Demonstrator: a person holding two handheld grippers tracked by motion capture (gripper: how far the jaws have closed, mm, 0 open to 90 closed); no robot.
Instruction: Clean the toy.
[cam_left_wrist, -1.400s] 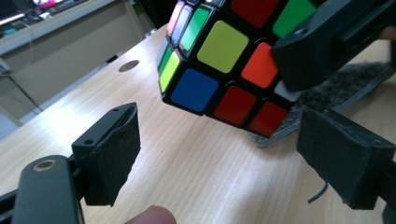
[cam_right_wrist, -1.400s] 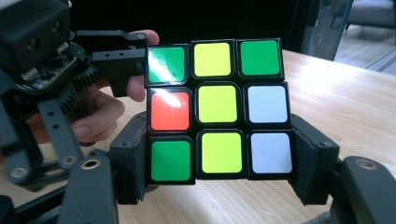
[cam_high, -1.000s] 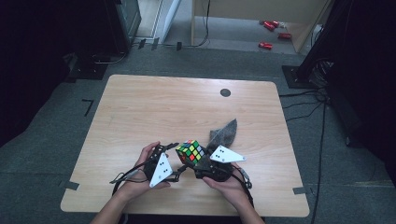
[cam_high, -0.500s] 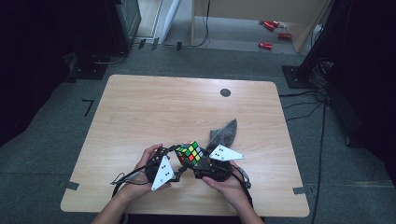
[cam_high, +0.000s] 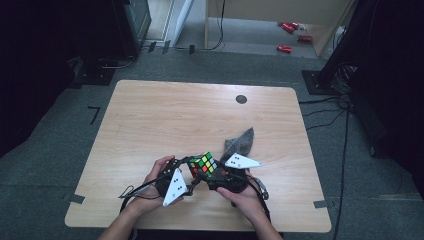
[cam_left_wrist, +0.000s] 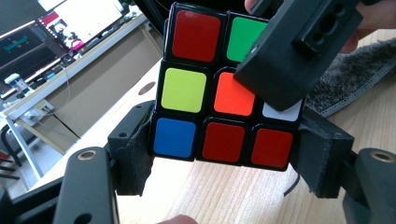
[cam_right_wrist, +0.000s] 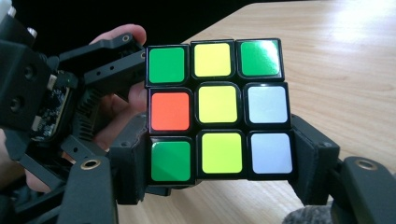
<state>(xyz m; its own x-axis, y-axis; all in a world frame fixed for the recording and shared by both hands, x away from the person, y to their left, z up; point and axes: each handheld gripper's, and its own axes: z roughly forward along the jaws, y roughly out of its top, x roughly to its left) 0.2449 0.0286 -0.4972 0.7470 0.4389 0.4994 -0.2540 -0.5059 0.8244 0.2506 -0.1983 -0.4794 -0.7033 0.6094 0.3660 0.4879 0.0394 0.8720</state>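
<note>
A: Where does the cube stand right now?

B: The Rubik's cube (cam_high: 204, 164) is held up off the wooden table (cam_high: 150, 125), near its front edge, between the two hands. The left gripper (cam_high: 192, 172) has just been closing its jaws, and in the left gripper view the pads sit against the bottom layer of the cube on both sides. The right gripper (cam_high: 214, 175) clamps the bottom row seen in its own view the same way.

A: So both are clenched on it. Is it close to solved?

B: I'd say far from it. Every face on show is mixed: red, green, yellow, orange, white and blue on the one in the left gripper view, and green, yellow, white and orange in the right gripper view. My guess is a layer turn is being set up, with most of the work left.

A: Any room to move?

B: Plenty. The far half of the table is bare apart from a small dark round spot (cam_high: 241, 99). A grey cloth (cam_high: 241, 142) lies just behind the right hand (cam_high: 240, 192), so a wide swing there could brush it.
</note>
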